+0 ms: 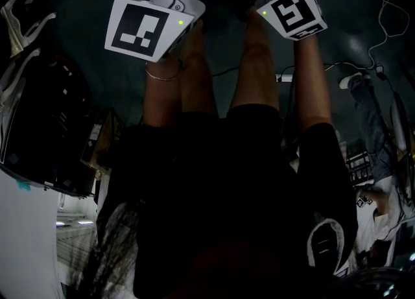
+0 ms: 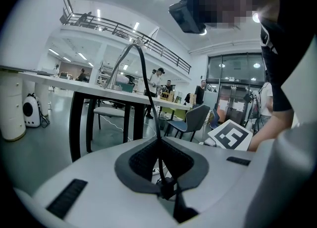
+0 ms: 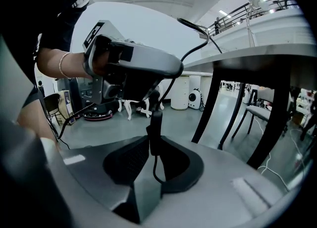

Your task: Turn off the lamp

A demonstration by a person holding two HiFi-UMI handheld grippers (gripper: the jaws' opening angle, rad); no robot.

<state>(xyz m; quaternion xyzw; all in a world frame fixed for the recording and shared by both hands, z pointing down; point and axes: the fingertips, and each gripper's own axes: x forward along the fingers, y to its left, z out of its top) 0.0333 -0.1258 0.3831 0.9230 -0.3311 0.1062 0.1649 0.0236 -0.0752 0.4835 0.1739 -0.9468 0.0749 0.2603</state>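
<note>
The lamp [image 2: 120, 66] is standing on the desk [image 2: 54, 80]. Its curved grey arm is rising above the desk top in the left gripper view. A black cord [image 2: 148, 98] is running from the desk edge down to the left gripper [image 2: 166, 186].

Left gripper: the fingers [image 2: 141, 161] are closing fully on the cord. The cord is passing through the dark padded notch and is being pinched where the two fingers are meeting.

Right gripper [image 3: 154, 140]: the fingers [image 3: 126, 160] are standing about half closed on the inline switch [image 3: 155, 130]. The switch, a slim black body on the same cord, is standing upright between the dark pads. Below the switch the cord is forming a small loop inside the notch. Above the switch the cord is rising straight to the left gripper, which is gripping it higher up, just beside the desk edge.

Relative positions: in the head view both grippers are showing only their marker cubes at the top edge. They are sitting close together, and the person's bare legs [image 1: 256, 58] are extending below them. A thin bracelet [image 1: 162, 74] is circling the left wrist. The grey floor [image 3: 198, 123] is lying well below the switch, and the black desk legs [image 3: 213, 103] are standing to the right of it in the right gripper view.
</note>
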